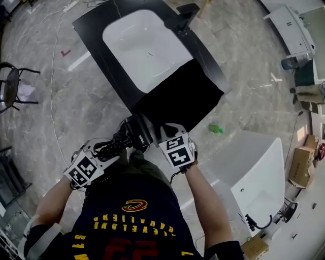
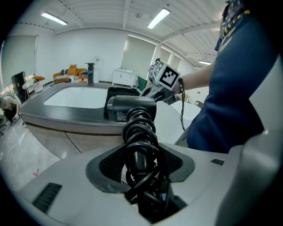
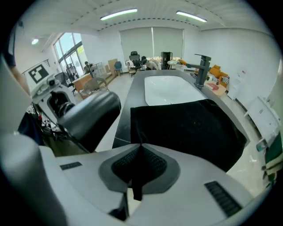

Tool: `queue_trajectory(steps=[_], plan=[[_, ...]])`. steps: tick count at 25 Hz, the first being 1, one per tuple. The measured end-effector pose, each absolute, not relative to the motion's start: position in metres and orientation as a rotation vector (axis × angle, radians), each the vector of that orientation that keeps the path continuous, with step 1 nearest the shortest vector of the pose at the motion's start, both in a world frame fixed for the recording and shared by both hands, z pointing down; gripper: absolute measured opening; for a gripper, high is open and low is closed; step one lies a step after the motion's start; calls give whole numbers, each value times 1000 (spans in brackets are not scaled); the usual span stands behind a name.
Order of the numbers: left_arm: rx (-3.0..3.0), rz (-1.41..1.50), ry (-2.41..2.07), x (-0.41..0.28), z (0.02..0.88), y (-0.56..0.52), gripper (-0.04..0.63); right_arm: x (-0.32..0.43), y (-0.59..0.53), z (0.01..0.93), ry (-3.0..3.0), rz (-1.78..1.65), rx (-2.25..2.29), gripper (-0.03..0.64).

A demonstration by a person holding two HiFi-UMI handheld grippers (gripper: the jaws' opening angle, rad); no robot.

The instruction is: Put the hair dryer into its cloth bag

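Observation:
A black hair dryer (image 1: pixel 137 133) hangs near the counter's front edge, its cord coiled round the handle (image 2: pixel 140 132). My left gripper (image 1: pixel 109 150) is shut on that wrapped handle, and the dryer's barrel (image 2: pixel 130 108) points away from it toward the counter. The black cloth bag (image 1: pixel 177 96) lies flat on the dark counter beside the sink. My right gripper (image 1: pixel 163 133) is shut on the bag's near edge, with a thin fold of black fabric (image 3: pixel 137 178) pinched between the jaws. In the right gripper view the dryer (image 3: pixel 88 117) sits just left of the bag (image 3: pixel 185 128).
A white sink basin (image 1: pixel 144 45) with a black faucet (image 1: pixel 185 15) fills the far part of the counter. A white fixture (image 1: pixel 259 172) stands at the right, with a green object (image 1: pixel 215 129) on the floor nearby. A black chair (image 1: pixel 10 86) is at the left.

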State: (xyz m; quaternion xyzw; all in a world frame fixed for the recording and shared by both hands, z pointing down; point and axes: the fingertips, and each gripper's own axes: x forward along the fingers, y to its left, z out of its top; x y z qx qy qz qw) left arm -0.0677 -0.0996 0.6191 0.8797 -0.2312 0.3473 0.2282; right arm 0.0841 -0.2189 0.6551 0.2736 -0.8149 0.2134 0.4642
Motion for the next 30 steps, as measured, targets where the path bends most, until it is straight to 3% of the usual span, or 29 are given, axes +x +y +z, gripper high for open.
queue_trajectory(steps=[11, 30], plan=[[2496, 1018, -434, -29, 629, -100, 224, 84, -228, 612, -2138, 611, 752, 11], [2478, 998, -587, 1, 645, -162, 224, 87, -240, 578, -2228, 687, 768, 9]])
